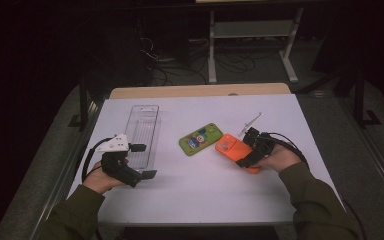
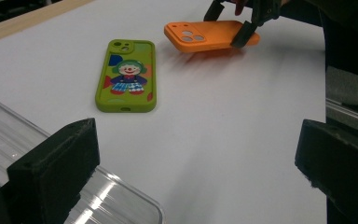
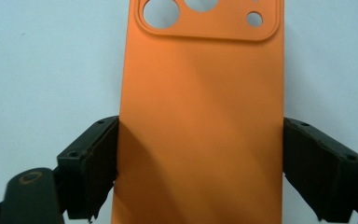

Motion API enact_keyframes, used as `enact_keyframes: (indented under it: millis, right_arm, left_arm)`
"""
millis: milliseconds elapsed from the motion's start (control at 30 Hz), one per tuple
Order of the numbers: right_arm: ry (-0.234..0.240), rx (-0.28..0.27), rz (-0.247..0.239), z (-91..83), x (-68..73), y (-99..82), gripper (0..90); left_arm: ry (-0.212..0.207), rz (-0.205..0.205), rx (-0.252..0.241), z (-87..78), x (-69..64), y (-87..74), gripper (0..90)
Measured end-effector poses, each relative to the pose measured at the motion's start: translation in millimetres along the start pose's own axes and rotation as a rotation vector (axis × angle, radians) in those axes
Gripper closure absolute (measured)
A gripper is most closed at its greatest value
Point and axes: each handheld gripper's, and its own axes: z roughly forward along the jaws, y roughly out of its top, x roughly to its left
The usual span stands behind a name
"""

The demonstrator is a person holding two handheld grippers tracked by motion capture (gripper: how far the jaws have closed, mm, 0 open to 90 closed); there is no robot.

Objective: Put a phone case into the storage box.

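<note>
Both pairs of jaws tell different stories from above: my right gripper (image 1: 248,150) sits at the right of the white table (image 1: 200,200), its jaws pressed on the two long edges of an orange phone case (image 1: 231,148), while my left gripper (image 1: 140,161) rests at the left with its jaws spread wide and nothing between them. A clear plastic tray (image 1: 142,130) lies lengthwise just beside that left gripper, on its far side. Between the tray and the orange case lies a green phone case (image 1: 200,139) with a cartoon picture, close to the orange one but apart from it. A thin pale object lies just beyond my right gripper; I cannot tell what it is.

Looking along my left gripper (image 2: 196,172), its two black jaws stand far apart at the bottom corners, bare tabletop between them. The tray's rounded corner (image 2: 121,200) is just beside the left-hand jaw. Farther off, the green case (image 2: 127,77) lies flat, clown figure up. Beyond it, the orange case (image 2: 209,36) is lifted off the table, a shadow beneath it, held by my right gripper (image 2: 247,28).

Looking along my right gripper (image 3: 200,168), the jaws touch the orange case (image 3: 200,116) on either side, camera cutouts at the far end.
</note>
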Motion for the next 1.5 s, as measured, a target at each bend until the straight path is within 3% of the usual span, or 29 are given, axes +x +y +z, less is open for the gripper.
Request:
enact_keyframes:
  millis: [67,100,400,833,1300,1500]
  right_arm:
    - [-0.01,0.013,-0.035,0.3,0.6,1.1,15.3]
    - [0.013,0.012,-0.055,0.0,1.6,2.5,15.3]
    - [0.054,0.009,-0.136,-4.0,7.7,10.6,15.3]
    - [0.097,0.001,-0.228,-13.5,16.4,22.6,15.3]
    - [0.133,0.007,-0.338,-19.0,29.6,35.7,15.3]
    - [0.145,0.013,-0.389,-16.6,36.1,41.1,15.3]
  left_arm:
    - [-0.007,0.013,0.007,2.4,-0.7,4.2,0.0]
    - [-0.01,0.015,0.008,3.9,-1.3,6.5,0.0]
    - [-0.034,0.048,0.044,20.1,-1.5,23.3,0.0]
    - [-0.069,0.12,0.072,44.5,-4.3,48.4,0.0]
    - [-0.135,0.196,0.114,70.9,-10.8,65.6,0.0]
    - [-0.162,0.21,0.13,80.7,-12.2,68.5,0.0]
